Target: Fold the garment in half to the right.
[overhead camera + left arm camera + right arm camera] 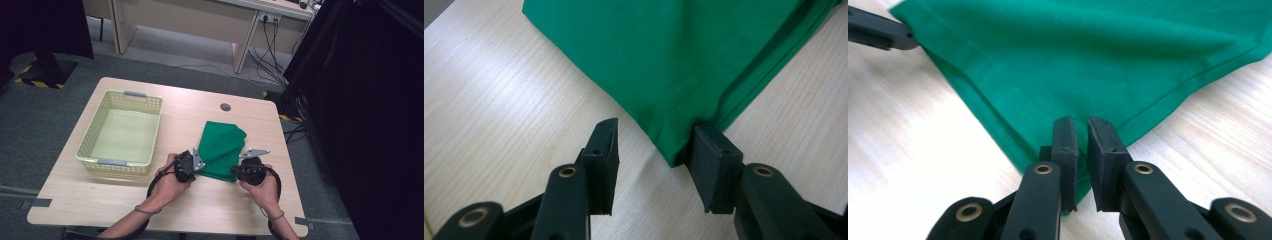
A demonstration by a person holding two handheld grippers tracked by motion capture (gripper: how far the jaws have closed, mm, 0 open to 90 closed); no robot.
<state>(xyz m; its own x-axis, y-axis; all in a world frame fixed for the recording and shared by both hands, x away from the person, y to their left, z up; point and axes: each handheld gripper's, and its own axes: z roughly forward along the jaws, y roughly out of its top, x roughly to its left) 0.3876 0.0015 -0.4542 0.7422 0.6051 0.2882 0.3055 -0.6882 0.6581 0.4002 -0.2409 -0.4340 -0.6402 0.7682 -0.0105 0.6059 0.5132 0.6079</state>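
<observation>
A folded green cloth (222,145) lies on the wooden table (100,195), right of centre. My left gripper (199,162) is at the cloth's near left corner. In the left gripper view the gripper (656,145) stands open, with the corner of the cloth (664,55) between the jaws and resting against the right one. My right gripper (235,171) is at the near right corner. In the right gripper view it (1080,135) is shut on a pointed corner of the cloth (1088,50). A jaw of the left gripper (878,30) touches the far corner there.
A pale yellow plastic basket (155,130) with nothing in it stands on the left half of the table. A round cable hole (225,107) sits near the far edge. Bare wood lies in front of both hands. Dark drapes hang to the right of the table.
</observation>
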